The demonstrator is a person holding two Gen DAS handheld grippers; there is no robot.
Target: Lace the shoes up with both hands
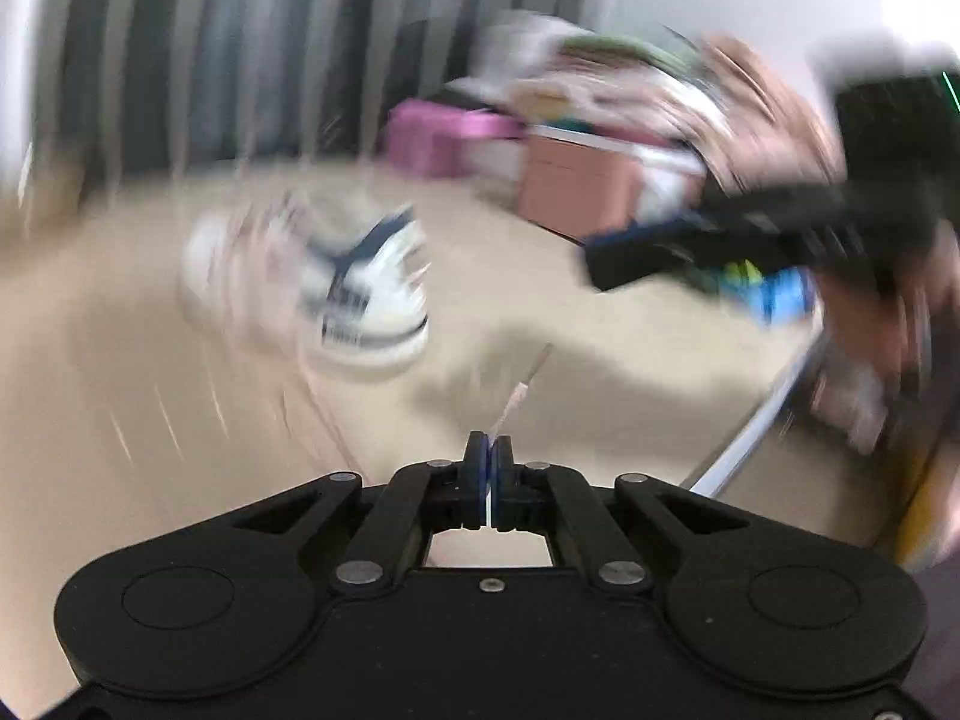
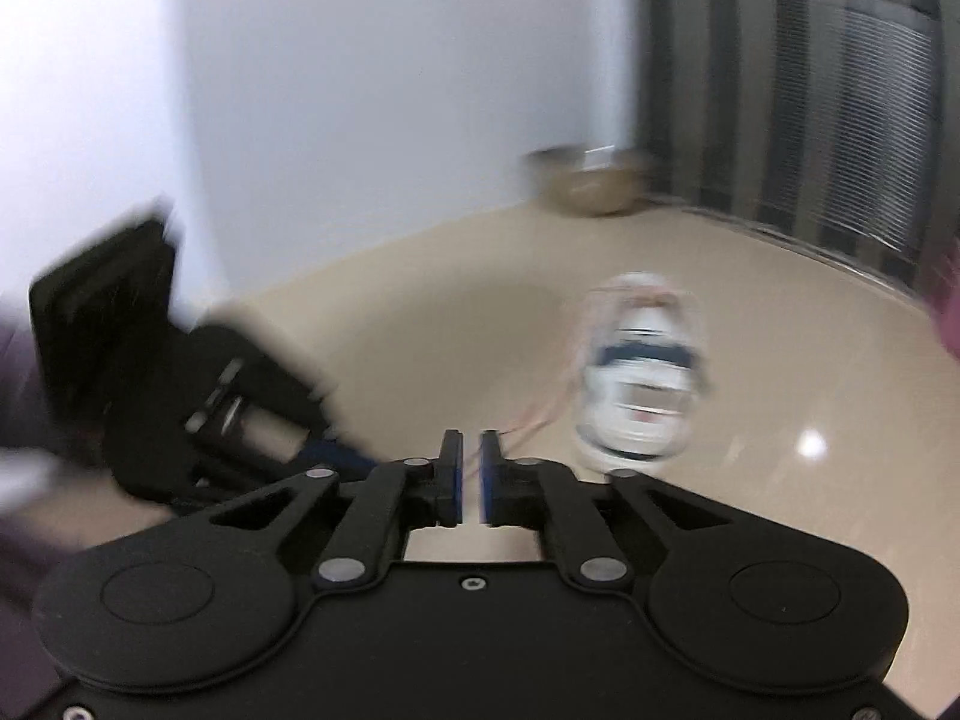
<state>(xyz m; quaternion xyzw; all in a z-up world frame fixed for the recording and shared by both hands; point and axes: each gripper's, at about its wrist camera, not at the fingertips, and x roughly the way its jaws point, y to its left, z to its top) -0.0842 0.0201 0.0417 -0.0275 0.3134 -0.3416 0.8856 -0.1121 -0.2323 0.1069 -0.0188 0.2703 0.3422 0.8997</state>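
Two black grippers: the left gripper (image 1: 491,450) has its flat pads pressed together on a thin pale lace (image 1: 521,391); the right gripper (image 2: 471,450) shows a narrow gap, a lace strand running through. Farther off, the white-and-navy shoe (image 2: 642,372) sits blurred on smooth beige floor (image 2: 810,360), open all around.

Looks like a room in somebody's home, most likely a living room or bedroom. Glossy beige floor (image 2: 750,360) with a ceiling light glinting off it, plain white wall (image 2: 360,90), and long grey striped curtains (image 2: 810,90) hanging down to floor level. Pile of household clutter against the wall: a pink box (image 1: 438,135), a salmon-coloured box (image 1: 576,192), heaps of blurry stuff on top. Small tan basket (image 2: 591,186) sitting in the corner.
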